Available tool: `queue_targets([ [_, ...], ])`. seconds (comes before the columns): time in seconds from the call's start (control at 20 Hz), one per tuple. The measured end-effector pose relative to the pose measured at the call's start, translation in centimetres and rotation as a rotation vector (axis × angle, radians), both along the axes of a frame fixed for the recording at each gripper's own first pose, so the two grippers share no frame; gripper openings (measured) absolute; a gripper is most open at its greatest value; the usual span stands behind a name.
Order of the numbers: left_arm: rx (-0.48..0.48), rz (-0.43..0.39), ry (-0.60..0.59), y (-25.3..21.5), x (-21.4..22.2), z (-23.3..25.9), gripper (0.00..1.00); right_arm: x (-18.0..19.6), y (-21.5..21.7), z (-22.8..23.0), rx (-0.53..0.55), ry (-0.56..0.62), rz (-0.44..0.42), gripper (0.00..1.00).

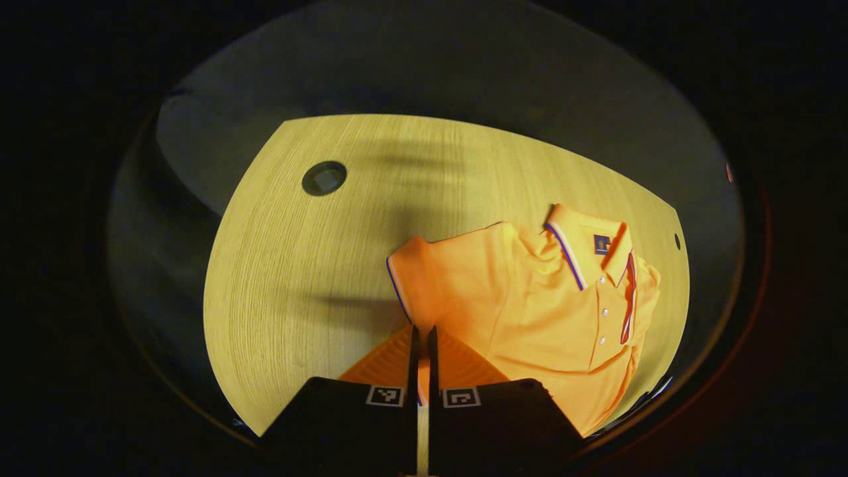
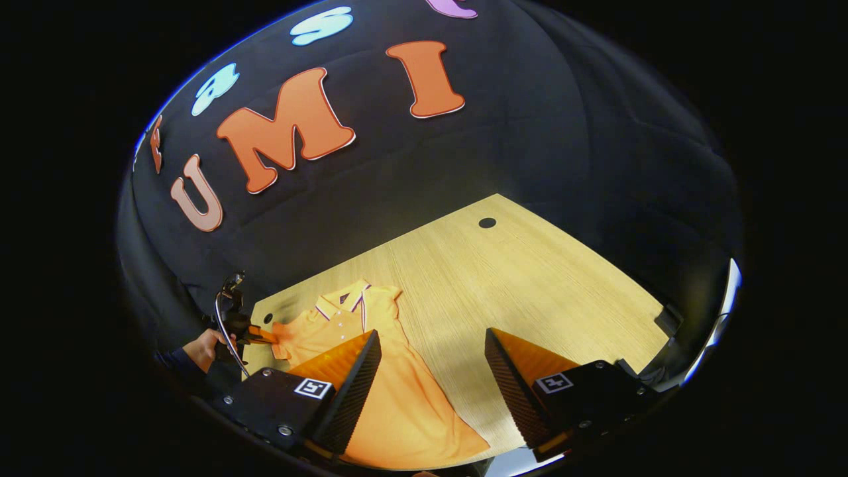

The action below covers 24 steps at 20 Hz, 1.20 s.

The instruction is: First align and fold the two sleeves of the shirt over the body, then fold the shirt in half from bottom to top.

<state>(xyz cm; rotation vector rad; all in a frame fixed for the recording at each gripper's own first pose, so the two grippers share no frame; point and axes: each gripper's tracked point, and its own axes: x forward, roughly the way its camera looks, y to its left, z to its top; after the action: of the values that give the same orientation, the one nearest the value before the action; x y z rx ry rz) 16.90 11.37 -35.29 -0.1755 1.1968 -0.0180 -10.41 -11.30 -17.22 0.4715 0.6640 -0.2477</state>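
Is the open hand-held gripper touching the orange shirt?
Apart. The right gripper view shows the right hand-held gripper open above the orange polo shirt, wooden table visible between its fingers.

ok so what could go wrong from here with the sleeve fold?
1. The left gripper pinches just the edge of the sleeve; it could slip out mid-fold.
2. The right gripper hangs open above the shirt, holding nothing down, so the body may drag and skew.
3. The hem lies near the table edge and might slide off.

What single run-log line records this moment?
left gripper: jaws shut on sleeve | right gripper: jaws open, above hem | orange polo shirt: on wooden table
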Motion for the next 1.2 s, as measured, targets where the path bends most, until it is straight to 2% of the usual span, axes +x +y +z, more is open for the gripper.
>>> queue_targets([
  [0.15,-0.022,-0.079,-0.047,-4.0,0.6,2.1,0.07,0.3,0.2,-0.6,0.026,0.01,0.01,0.96],
  [0.3,0.007,-0.168,-0.08,-7.0,1.0,2.9,0.07,0.4,0.5,-0.4,0.036,-0.006,0.024,0.96],
  [0.35,-0.017,-0.193,-0.093,-8.5,0.9,3.3,0.08,0.2,0.3,-0.3,0.026,-0.006,0.024,0.96],
  [0.4,-0.045,-0.221,-0.107,-10.1,0.6,3.5,0.13,0.2,0.2,-0.2,0.02,-0.008,0.025,0.96],
  [0.45,-0.097,-0.256,-0.114,-11.8,0.1,4.1,0.25,-0.1,0.1,0.0,0.017,-0.007,0.019,0.96],
  [0.55,-0.173,-0.311,-0.133,-14.4,-0.7,5.4,0.34,-0.6,-0.2,0.3,0.026,-0.012,-0.002,0.96],
  [0.6,-0.168,-0.316,-0.151,-14.5,-0.8,5.7,0.42,-1.0,-0.2,0.5,0.029,-0.018,-0.011,0.95],
  [0.65,-0.154,-0.316,-0.167,-14.1,-0.8,5.7,0.57,-1.4,-0.2,0.5,0.024,-0.021,-0.02,0.96],
  [0.8,-0.099,-0.282,-0.238,-12.1,-2.0,7.4,0.7,-2.2,-0.4,0.3,-0.022,-0.023,-0.032,0.96],
  [0.9,-0.068,-0.245,-0.316,-10.6,-3.5,9.4,0.77,-1.9,-0.2,0.6,-0.055,-0.052,-0.007,0.96],
  [0.95,-0.05,-0.221,-0.358,-9.7,-4.5,10.6,0.86,-1.6,0.1,0.8,-0.064,-0.068,0.02,0.96],
  [1.2,0.063,-0.098,-0.67,-7.3,-10.4,19.8,0.85,0.1,1.2,3.8,-0.148,-0.241,0.165,0.97],
])
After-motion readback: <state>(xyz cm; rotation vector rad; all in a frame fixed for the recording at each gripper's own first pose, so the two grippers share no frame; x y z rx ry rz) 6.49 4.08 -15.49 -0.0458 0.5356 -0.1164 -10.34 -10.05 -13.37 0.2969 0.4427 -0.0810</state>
